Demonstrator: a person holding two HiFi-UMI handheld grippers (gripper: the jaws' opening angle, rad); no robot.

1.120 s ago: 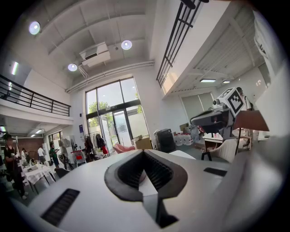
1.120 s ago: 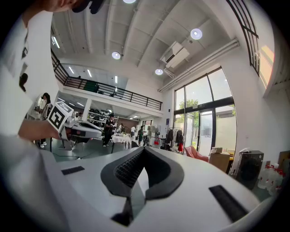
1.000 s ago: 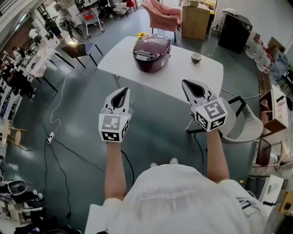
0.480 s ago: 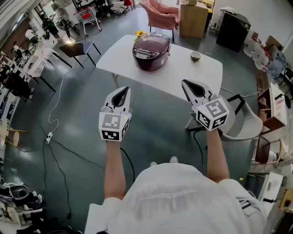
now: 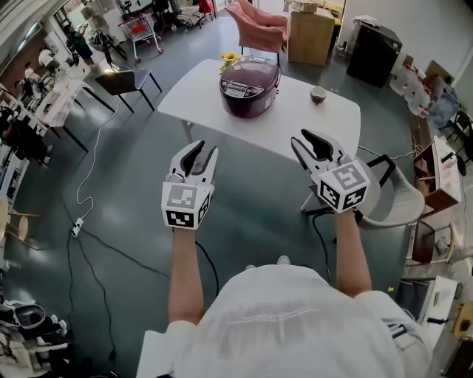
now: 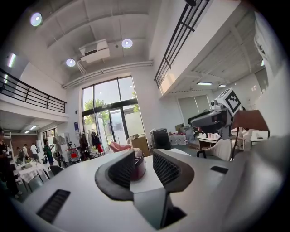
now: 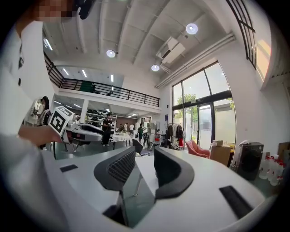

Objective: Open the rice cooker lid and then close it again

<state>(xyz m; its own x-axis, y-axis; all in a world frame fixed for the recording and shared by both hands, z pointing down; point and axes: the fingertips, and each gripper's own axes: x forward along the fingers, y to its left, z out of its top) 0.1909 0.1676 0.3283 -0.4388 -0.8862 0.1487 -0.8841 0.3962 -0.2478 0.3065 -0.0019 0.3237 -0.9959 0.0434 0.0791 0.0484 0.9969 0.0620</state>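
Head view: rice cooker [image 5: 250, 87] is seen standing on the white bench [image 5: 196, 96], toward its far side, lid [image 5: 251, 71] down. A small cup [image 5: 318, 94] is on the same bench, to the right of the cooker and apart from it. A pink armchair [image 5: 260, 22] is seen beyond the bench. Both grippers are held in the air on the near side of the bench, well short of the cooker: left gripper [image 5: 205, 148] on the left, right gripper [image 5: 299, 138] on the right by the bench's near edge.

Left gripper view: the cooker [image 6: 138, 166] is seen far off, framed in the gap between the fingers [image 6: 118, 171] and not touched. The other gripper [image 6: 213, 118] is caught at the right side.

Right gripper view: only the bench top [image 7: 147, 174] and one leg are lined up past the fingers [image 7: 120, 168]. The left gripper [image 7: 84, 131] is caught at the left side. The mezzanine railing [image 7: 108, 90] is shown only here.

Fingers: on both grippers they have just been opening and are now parted by a moderate gap. Nothing is gripped or touched by either pair; only the distant scene is seen through the gaps.
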